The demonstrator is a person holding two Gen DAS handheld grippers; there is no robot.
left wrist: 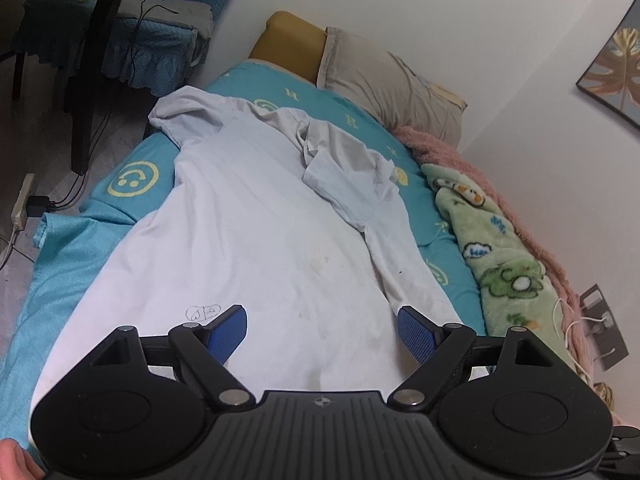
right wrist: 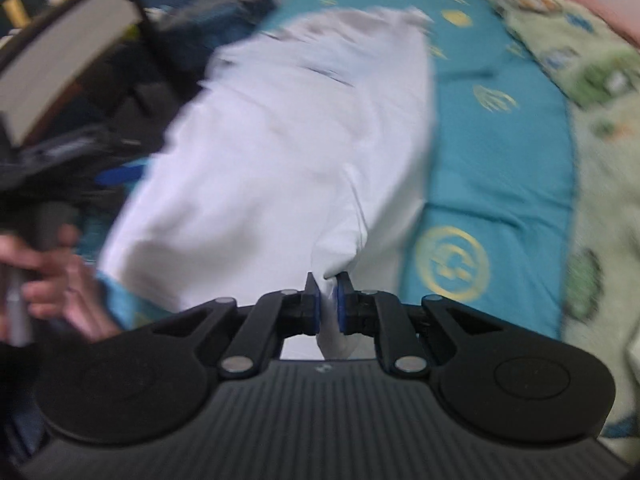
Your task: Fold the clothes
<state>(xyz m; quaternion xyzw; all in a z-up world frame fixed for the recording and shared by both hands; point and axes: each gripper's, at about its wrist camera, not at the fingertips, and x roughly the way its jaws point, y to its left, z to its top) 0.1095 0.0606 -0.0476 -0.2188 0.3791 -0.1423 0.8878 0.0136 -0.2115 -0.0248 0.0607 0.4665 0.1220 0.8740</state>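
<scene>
- The white shirt (left wrist: pixel 256 216) lay spread along the bed (left wrist: pixel 72 240), pale and creased, with faint yellowish stains near its middle and a small pen doodle close to its near hem.
- Its far sleeve hung toward the bed's left edge; the other sleeve (left wrist: pixel 352 172) was folded in across the chest, greyish on its turned side.
- The bed carried a teal sheet printed with yellow smiley faces; one smiley (left wrist: pixel 133 178) sat by the left edge beside the shirt.
- Along the bed's right edge lay a green cartoon blanket (left wrist: pixel 496 256) with a pink blanket (left wrist: pixel 452 152) behind it, against the white wall.
- A beige pillow (left wrist: pixel 392 92) rested at the bed's head end, next to a mustard headboard (left wrist: pixel 290 42).
- Left of the bed stood a small stand under a blue quilted cover (left wrist: pixel 132 44), with cables running to a power strip (left wrist: pixel 22 204) on the floor; a framed leaf picture (left wrist: pixel 620 68) hung on the wall.
- The left claw (left wrist: pixel 322 330) stood wide over the shirt's near hem, its blue pads apart with nothing gripped between them.
- The right claw (right wrist: pixel 327 300) was pinched narrow on a bunched fold of the shirt's near edge; that view was smeared by blur.
- A hand (right wrist: pixel 48 272) showed at the left of the right wrist view, gripping a handle.
</scene>
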